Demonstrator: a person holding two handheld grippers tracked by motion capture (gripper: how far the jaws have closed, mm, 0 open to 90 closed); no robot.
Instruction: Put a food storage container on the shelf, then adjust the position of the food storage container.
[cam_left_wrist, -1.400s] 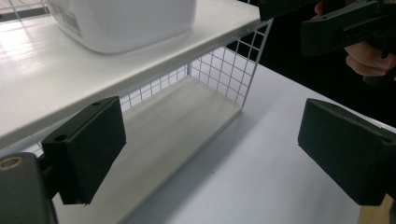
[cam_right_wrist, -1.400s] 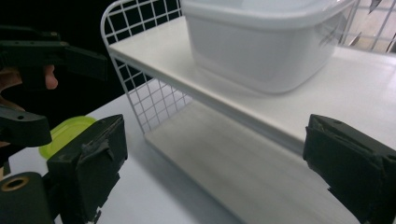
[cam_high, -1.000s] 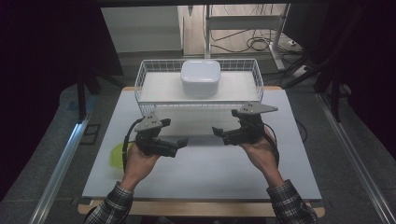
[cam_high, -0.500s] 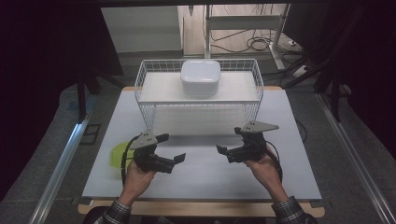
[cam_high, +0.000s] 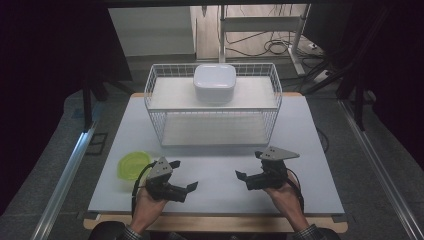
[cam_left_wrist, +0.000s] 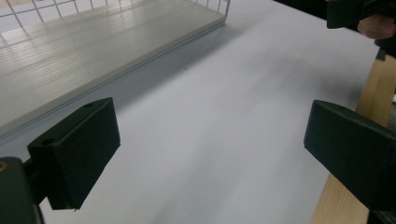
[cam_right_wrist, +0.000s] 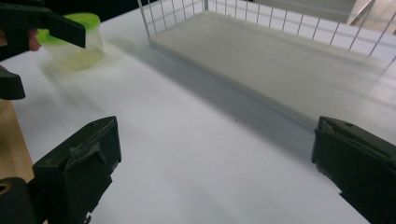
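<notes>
My left gripper (cam_high: 186, 188) and right gripper (cam_high: 243, 178) are both wide open and empty. The green cup (cam_high: 133, 165), near the tabletop's left edge, looks light, thin plastic; I would pinch its rim gently.

A white lidded container (cam_high: 215, 82) sits on the upper shelf of a white wire rack (cam_high: 155, 107) (two tiers) at the white table's (cam_high: 300, 145) far edge.
</notes>
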